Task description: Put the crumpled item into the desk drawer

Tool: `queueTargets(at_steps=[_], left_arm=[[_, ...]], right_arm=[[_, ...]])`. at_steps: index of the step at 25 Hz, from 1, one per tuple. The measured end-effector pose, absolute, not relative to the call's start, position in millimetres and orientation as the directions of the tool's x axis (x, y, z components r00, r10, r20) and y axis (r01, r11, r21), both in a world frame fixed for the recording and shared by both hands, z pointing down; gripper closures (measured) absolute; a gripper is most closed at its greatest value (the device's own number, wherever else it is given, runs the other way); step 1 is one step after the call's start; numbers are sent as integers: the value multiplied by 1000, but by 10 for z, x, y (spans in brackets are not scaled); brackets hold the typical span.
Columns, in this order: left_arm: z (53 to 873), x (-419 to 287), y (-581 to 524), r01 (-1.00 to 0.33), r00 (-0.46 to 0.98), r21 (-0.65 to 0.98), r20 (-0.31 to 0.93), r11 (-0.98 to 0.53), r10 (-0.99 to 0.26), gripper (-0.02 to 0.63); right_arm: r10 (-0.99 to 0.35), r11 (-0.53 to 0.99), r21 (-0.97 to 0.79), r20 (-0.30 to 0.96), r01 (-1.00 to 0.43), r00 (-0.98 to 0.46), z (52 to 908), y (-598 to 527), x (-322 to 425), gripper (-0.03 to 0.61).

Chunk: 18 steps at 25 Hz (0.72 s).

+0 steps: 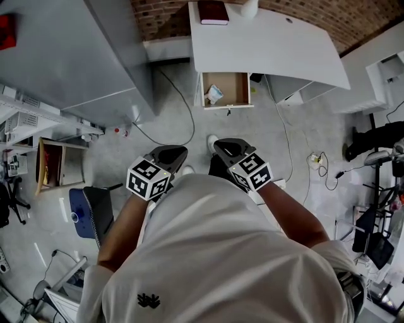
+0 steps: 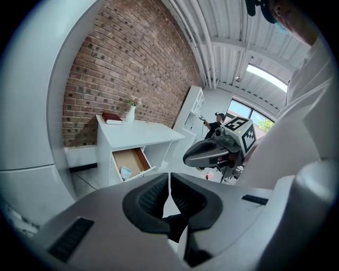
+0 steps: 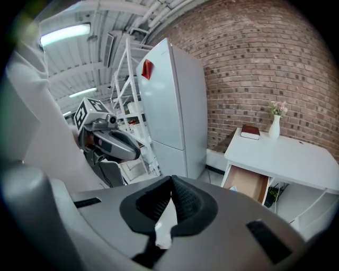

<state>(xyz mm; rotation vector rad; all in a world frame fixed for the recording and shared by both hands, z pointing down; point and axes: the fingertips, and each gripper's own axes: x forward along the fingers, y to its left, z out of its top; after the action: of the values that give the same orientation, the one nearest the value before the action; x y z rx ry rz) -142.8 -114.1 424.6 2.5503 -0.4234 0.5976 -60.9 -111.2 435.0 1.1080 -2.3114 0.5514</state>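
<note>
The crumpled pale item (image 1: 214,94) lies inside the open desk drawer (image 1: 235,88), which is pulled out from the white desk (image 1: 271,44); the left gripper view also shows the item (image 2: 125,172) in the drawer (image 2: 132,160). Both grippers are held close to the person's chest, far back from the desk. My left gripper (image 1: 173,150) is shut with nothing in it, its jaws meeting in its own view (image 2: 169,182). My right gripper (image 1: 226,146) is likewise shut and empty (image 3: 171,190). In the right gripper view the drawer (image 3: 248,182) appears at the right.
A dark red book (image 1: 213,11) and a white vase (image 1: 249,7) stand on the desk. A grey fridge (image 1: 82,57) rises at the left. Cables (image 1: 183,107) trail across the floor, with a small open cabinet (image 1: 53,164) and a blue device (image 1: 79,211) at the left.
</note>
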Motion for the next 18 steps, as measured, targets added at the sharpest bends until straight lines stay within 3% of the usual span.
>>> queueTargets(at_steps=[18], left_arm=[[4384,-1389,-1310,-438,836,399,511,-806,-201,583]], right_arm=[[-554,640,-148,591,-754,-586,4342,-1365,-687,551]])
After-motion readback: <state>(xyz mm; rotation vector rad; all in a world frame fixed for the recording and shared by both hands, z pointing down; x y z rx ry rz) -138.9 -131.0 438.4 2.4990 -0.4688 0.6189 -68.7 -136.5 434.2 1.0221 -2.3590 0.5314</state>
